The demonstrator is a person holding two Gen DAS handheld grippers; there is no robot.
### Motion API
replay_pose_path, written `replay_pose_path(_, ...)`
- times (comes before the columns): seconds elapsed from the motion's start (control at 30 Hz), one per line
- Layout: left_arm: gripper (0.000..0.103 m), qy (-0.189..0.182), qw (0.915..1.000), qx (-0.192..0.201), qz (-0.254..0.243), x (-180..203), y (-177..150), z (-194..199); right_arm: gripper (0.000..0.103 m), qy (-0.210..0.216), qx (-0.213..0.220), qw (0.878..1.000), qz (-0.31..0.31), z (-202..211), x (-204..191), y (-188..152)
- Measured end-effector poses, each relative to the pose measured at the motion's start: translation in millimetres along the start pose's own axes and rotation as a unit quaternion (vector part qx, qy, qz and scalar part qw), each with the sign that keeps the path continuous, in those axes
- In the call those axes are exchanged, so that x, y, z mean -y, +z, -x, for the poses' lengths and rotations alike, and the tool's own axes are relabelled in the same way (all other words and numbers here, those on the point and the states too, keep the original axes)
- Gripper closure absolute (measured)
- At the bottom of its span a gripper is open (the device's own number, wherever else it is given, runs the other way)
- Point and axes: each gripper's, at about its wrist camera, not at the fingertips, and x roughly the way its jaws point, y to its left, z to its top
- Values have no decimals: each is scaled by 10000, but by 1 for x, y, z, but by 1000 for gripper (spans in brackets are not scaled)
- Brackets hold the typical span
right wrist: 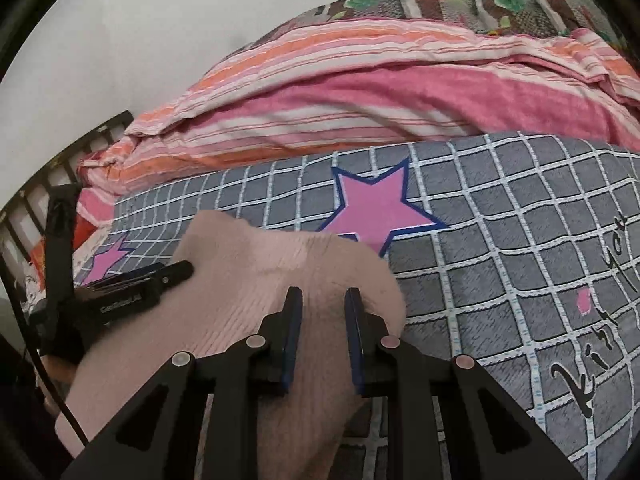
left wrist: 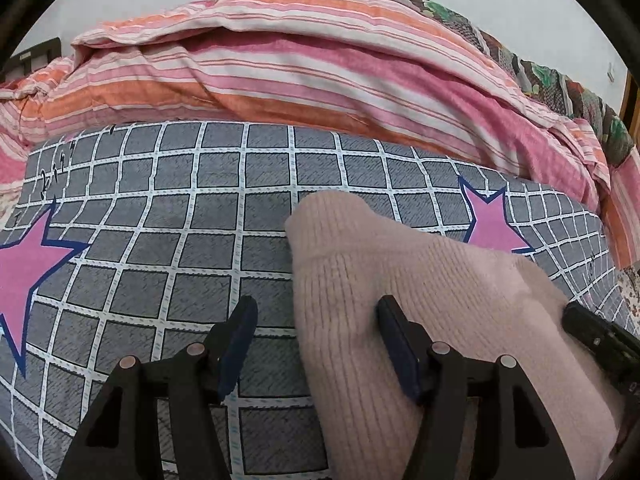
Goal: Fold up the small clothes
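Right wrist view first: the right gripper [right wrist: 323, 320] has its jaws drawn narrow over a raised fold of the pale pink ribbed knit garment [right wrist: 248, 280], and the cloth bunches up between the blue pads [right wrist: 291, 320], so I read it as pinching the knit, though the exact contact is hard to make out. Just to that gripper's left, the left gripper [right wrist: 160, 280] comes in from the side with its fingers lying against the garment's near-left part. In the left wrist view that left gripper [left wrist: 316, 320] stands about half open: its right finger [left wrist: 394, 328] rests on top of the knit, its left finger [left wrist: 244, 324] sits over the bare bedspread just beside the garment's edge, and nothing is clamped between them. The garment [left wrist: 360, 264] runs ahead of both tools in a long strip, its rounded far end lying on the grey checked bedspread [left wrist: 180, 208] (the one with pink stars). Beyond that a striped pink and orange quilt [left wrist: 280, 64] is heaped against the wall. By my judgement the step in hand is taking hold of the near end for a fold, and the fold itself is not yet made. The next move would call for the left gripper to close on the edge under it, then both to lift together and carry the near end forward onto the far end, keeping the soft knit from sagging or twisting.
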Motion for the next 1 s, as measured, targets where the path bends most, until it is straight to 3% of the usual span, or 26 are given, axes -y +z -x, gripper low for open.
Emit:
replay_pose_path(0.2,42,-176,9998,87,66,-2,0,6,88,-371,-207,9991,-46,-12,2,-1)
replay_pose_path(1.0,42,-157,9998,57,80,0,0,6,85,-292,-188,9994,-44,-11,3,-2)
